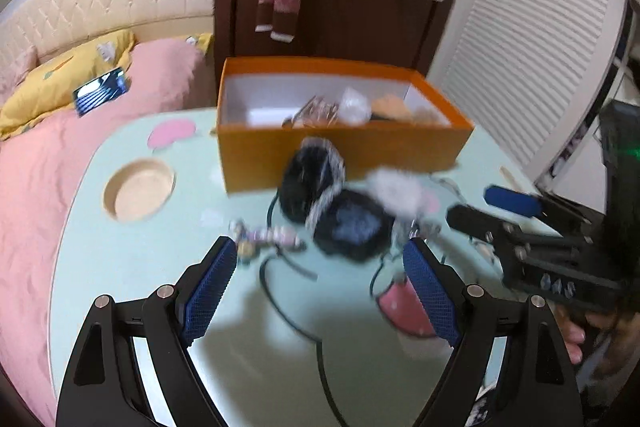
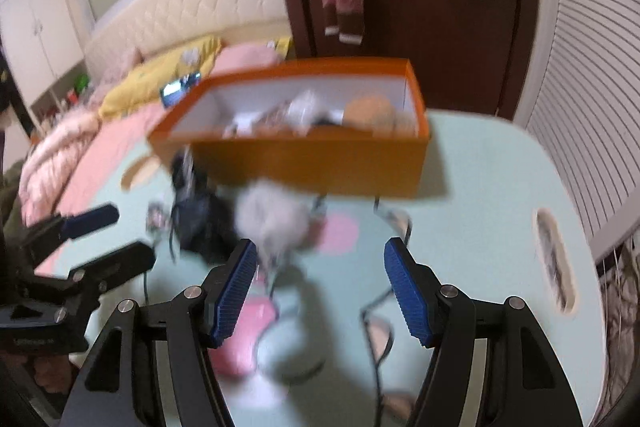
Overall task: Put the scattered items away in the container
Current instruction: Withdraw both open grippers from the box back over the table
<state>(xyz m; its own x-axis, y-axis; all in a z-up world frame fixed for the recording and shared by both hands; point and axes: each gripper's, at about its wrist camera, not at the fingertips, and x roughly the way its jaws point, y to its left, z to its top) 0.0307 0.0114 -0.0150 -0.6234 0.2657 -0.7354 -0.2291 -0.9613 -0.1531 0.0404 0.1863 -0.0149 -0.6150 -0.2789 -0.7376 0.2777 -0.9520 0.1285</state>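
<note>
Behind the scattered items, an orange box (image 1: 344,151) stood on the pale green desk (image 1: 120,267), some things already inside. Just before it lay black fluffy earmuffs (image 1: 332,203) and a white pom-pom (image 2: 272,223). Both the left gripper (image 1: 320,291) and right gripper (image 2: 320,291) were spread open, empty. No writing was legible.

Orange box (image 1: 340,151) open, partly filled; fluffy earmuffs (image 1: 332,211) scattered before it.
</note>
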